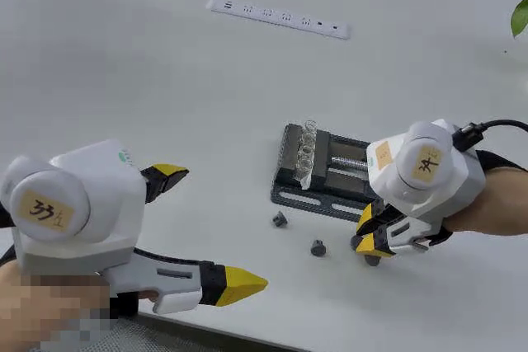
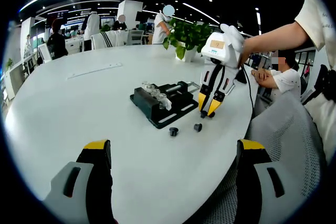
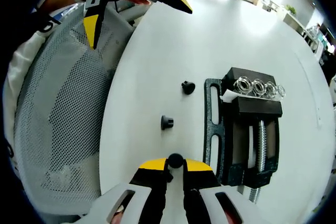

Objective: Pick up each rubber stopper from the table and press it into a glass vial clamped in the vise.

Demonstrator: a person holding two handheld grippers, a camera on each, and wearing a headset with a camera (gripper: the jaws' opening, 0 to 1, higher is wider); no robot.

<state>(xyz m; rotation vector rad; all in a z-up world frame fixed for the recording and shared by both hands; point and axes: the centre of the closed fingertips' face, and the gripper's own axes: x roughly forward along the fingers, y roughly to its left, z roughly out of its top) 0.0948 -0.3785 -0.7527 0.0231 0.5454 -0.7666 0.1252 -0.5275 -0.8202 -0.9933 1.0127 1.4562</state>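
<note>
By vise (image 1: 315,196): loose stoppers (image 1: 280,219); right hand-held gripper (image 1: 368,246) pinching stopper (image 3: 175,159).

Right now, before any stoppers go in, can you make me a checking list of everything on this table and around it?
Surface: white round table.
Job's things: black vise clamping a row of open glass vials; two loose stoppers lying in front of it; third stopper on the table between the right gripper's jaws.
Clutter: white power strip, far side.
Grippers: left gripper open, empty; right gripper shut on the third stopper.
Cables: black cable from the right gripper.
Surroundings: mesh chair, plant, people beyond.
</note>
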